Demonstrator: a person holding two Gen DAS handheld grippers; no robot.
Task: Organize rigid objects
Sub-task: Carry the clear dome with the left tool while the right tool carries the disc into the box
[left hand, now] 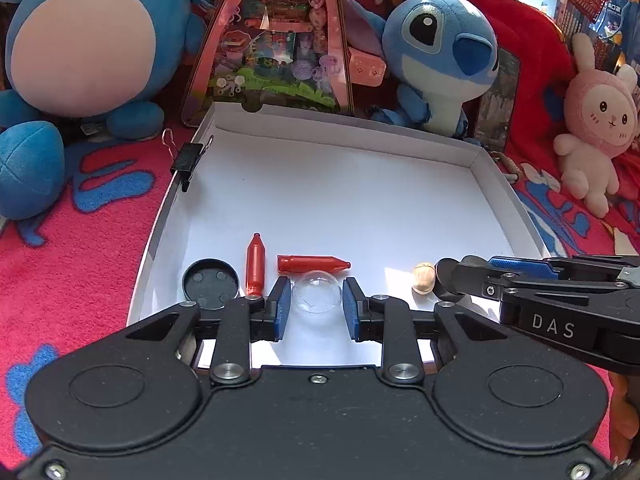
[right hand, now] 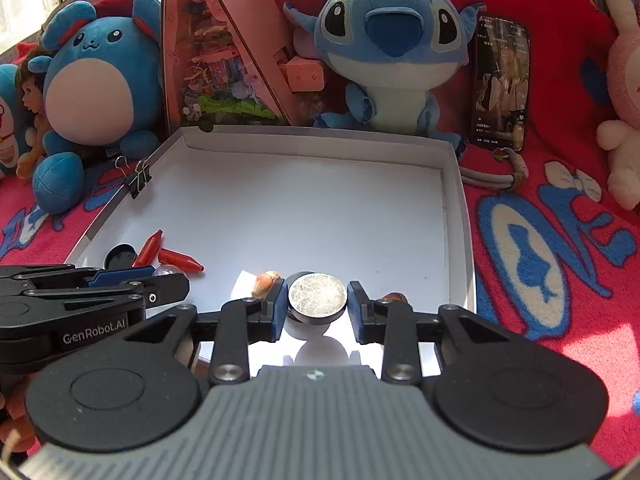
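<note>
left gripper (left hand: 316, 304): blue pads clenched on a clear dome (left hand: 316, 292), a small transparent half-sphere, held at its sides low over the white tray (left hand: 328, 196). whether the dome touches the tray floor cannot be told.

right gripper (right hand: 318, 304): clenched on a round metal disc (right hand: 317, 295), face tilted toward the camera and standing clear of the floor, to judge by the shadow beneath it. from the left view only its dark edge shows.

relation that counts: both loads sit straight ahead of their own jaws, near the tray's near edge, the right gripper just beside the left; open tray floor lies beyond both, toward the far wall.

outward, left side: two red bottle-shaped pieces (left hand: 256, 264), one long axis pointing away, the other (left hand: 312, 263) lying crosswise just behind the dome; a black round cap (left hand: 210, 282) beside them, hollow side up.

outward, middle: a tan nut-like piece (left hand: 424, 278) between the grippers.

hard to read: a brownish item (right hand: 394, 297) behind the right finger, mostly hidden. binder clip (left hand: 188, 160) on the tray's left wall.
</note>
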